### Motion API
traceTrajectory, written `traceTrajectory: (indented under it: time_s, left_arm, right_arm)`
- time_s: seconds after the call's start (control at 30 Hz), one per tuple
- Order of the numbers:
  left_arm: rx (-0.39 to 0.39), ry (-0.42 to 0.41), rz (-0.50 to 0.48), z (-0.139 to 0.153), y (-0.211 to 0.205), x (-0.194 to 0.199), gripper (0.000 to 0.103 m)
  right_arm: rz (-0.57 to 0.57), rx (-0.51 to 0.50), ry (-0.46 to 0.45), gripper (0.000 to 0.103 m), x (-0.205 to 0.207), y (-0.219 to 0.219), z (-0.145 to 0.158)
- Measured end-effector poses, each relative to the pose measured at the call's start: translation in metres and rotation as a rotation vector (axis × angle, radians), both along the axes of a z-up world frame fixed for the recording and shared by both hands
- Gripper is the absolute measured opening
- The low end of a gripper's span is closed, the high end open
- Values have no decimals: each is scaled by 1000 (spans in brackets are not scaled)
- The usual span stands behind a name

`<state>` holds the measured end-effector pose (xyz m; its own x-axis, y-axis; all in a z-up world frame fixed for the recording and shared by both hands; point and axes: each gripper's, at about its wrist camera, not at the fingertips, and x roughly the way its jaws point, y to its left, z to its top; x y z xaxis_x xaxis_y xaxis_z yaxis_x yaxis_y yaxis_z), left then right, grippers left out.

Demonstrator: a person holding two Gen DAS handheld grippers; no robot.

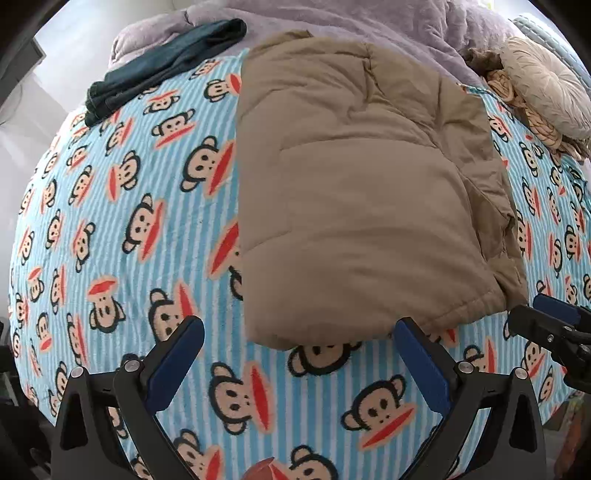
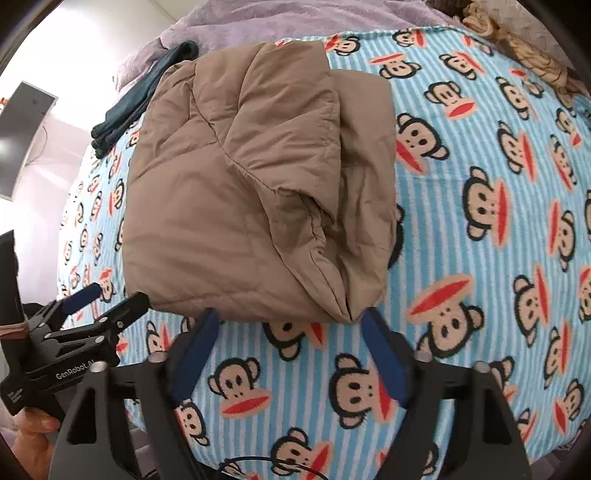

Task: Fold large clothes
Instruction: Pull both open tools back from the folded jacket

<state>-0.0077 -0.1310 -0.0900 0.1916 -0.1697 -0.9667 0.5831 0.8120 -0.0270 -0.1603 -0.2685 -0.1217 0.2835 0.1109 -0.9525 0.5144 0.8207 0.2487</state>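
A tan padded jacket (image 1: 365, 192) lies folded into a thick block on the blue monkey-print blanket (image 1: 140, 229); it also shows in the right wrist view (image 2: 243, 184). My left gripper (image 1: 299, 328) is open and empty, just short of the jacket's near edge. My right gripper (image 2: 290, 317) is open and empty, its tips at the jacket's near edge. The right gripper shows at the right edge of the left wrist view (image 1: 546, 321). The left gripper shows at the left of the right wrist view (image 2: 107, 295).
A folded dark teal garment (image 1: 162, 62) lies at the far left of the bed, also in the right wrist view (image 2: 144, 99). A lilac blanket (image 1: 332, 18) covers the far end. A beige round cushion (image 1: 546, 81) and knotted rope items (image 2: 524, 48) sit at the far right.
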Motion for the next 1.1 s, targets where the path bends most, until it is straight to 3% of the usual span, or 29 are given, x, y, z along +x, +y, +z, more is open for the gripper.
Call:
traceTrajectory:
  time_s: [0.47, 0.87, 1.1]
  left_arm:
    - [-9, -35, 35, 17, 17, -12, 103]
    - [-26, -73, 38, 36, 21, -20, 103]
    - [-40, -93, 44, 47, 22, -22, 103]
  right_arm:
    - [-124, -187, -15, 86, -24, 3, 23]
    - [-90, -318, -8, 86, -30, 14, 39]
    - [-119, -331, -39, 86, -30, 13, 56]
